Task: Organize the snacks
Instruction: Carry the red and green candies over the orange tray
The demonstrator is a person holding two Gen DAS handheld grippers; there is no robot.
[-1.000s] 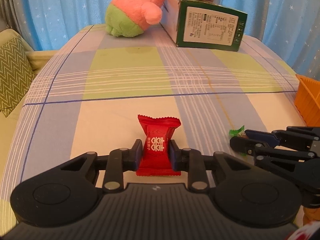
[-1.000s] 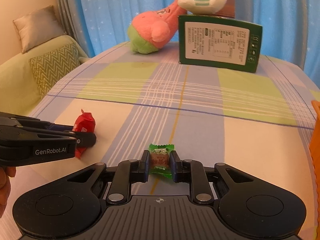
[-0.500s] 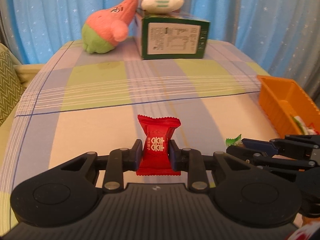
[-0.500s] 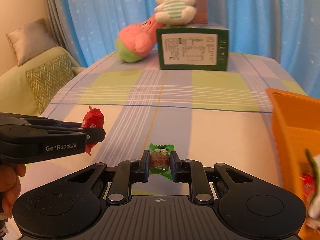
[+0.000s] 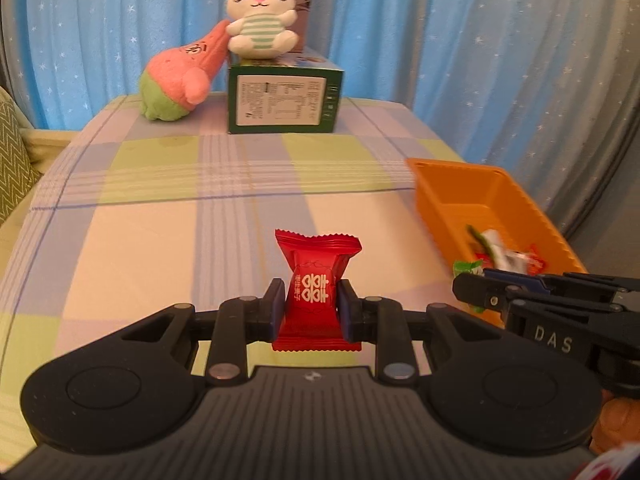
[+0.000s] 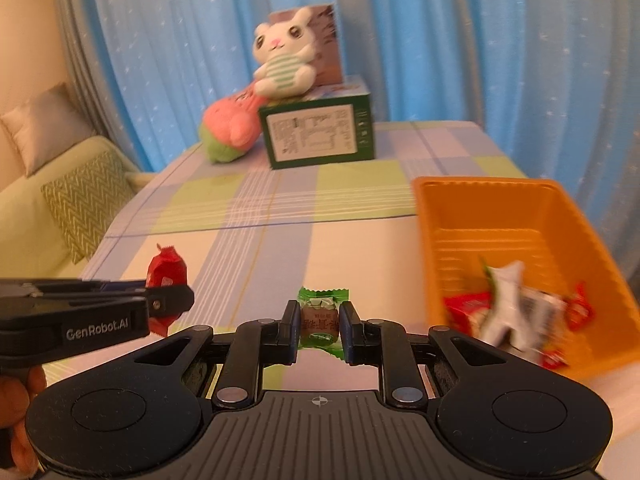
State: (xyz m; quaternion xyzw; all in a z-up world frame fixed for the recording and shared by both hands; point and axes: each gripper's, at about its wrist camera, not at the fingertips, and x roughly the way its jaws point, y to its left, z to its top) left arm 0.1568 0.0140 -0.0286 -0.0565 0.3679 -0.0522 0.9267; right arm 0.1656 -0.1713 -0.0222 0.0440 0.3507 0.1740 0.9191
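Red candy [image 5: 316, 288] clamped in my left tool [image 5: 312, 306], green candy [image 6: 320, 320] clamped in my right tool [image 6: 319, 326], both above worktop [image 5: 160, 240]. I centre each over orange bin [image 6: 500, 216] interior before release; avoid rim, avoid tool collision.

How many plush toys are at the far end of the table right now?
2. The white bunny plush sits on top of the green box; the pink-and-green plush lies on the table, left of the box, leaning against it.

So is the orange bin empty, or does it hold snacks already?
Not empty: the orange bin already holds several wrapped snacks at its near end; the far end is bare.
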